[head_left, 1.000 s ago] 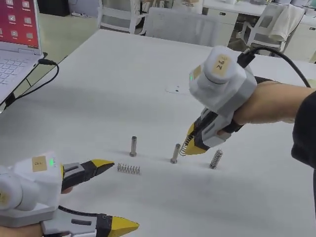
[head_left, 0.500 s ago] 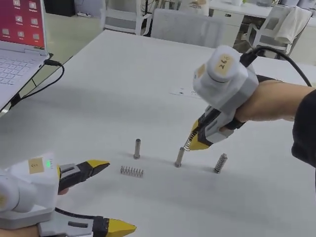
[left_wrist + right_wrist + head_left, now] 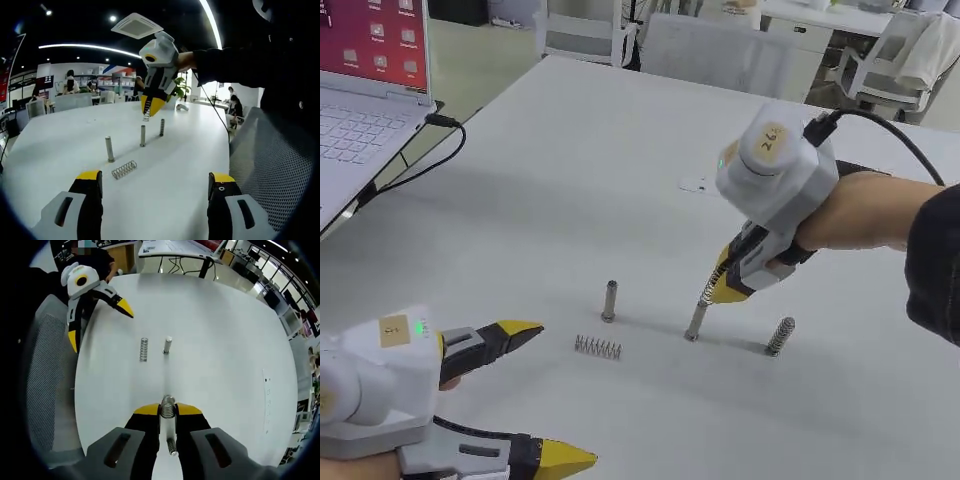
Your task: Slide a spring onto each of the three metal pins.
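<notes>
A: Surface and room?

B: White desk (image 3: 570,180). Open laptop (image 3: 360,80) at upper left of the head view, with a black cable (image 3: 420,165) trailing from it. Chairs (image 3: 705,50) along the top edge.

A: Counts?

B: Pins: 3, all upright, in a row at centre frame. Left pin (image 3: 610,301) is bare and middle pin (image 3: 696,322) is bare. Right pin (image 3: 780,336) carries the fitted spring (image 3: 782,330).
Springs: 3. Besides the fitted one, the loose spring (image 3: 597,347) lies flat just below the left pin, and the third is the held spring (image 3: 710,287).

A: Tools?

B: Right tool (image 3: 725,290) is clamped on the held spring, which is tilted, its lower end at the middle pin's top. Whether it touches, I cannot tell. Left tool (image 3: 545,395) is at lower left, jaws wide apart, gripping nothing.
</notes>
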A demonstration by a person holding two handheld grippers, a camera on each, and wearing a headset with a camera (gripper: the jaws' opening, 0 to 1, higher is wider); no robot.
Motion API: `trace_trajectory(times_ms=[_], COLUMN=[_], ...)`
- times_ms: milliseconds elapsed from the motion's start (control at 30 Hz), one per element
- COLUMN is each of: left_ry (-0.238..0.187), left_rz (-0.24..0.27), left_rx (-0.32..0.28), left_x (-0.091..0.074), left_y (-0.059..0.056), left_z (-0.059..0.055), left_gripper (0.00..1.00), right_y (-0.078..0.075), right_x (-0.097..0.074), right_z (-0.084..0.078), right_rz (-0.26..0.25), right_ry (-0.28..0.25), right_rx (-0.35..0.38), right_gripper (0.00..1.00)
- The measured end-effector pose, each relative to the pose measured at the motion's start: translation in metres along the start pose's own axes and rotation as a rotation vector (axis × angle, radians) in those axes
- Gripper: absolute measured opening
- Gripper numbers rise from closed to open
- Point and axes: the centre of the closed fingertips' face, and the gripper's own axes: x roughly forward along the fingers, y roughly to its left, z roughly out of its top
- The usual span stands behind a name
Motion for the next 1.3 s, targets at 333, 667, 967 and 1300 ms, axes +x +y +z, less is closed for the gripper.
trace_trajectory(times_ms=[333,667,967,1300], left_ry=[0.002,0.007,0.008,0.013], left_rz=[0.004,0.002,0.002,0.004], left_rx=[-0.004,-0.007,-0.010,-0.009], left_x=[-0.001,-0.001,-0.001,-0.001], left_y=[0.003,0.003,0.002,0.002], left_z=[-0.002,-0.004,-0.005,-0.006], left_gripper=[0.83,0.81,0.81,0.80], right_y=[0.000,0.001,0.004,0.004], right_x=[0.008,0.015,0.027,0.044], right_z=[-0.002,-0.004,-0.008,-0.013], right_rz=[0.014,0.026,0.041,0.051], right_ry=[0.011,0.018,0.024,0.039], right_rx=[0.012,0.022,0.038,0.053], right_gripper=[0.09,0.09,0.09,0.09])
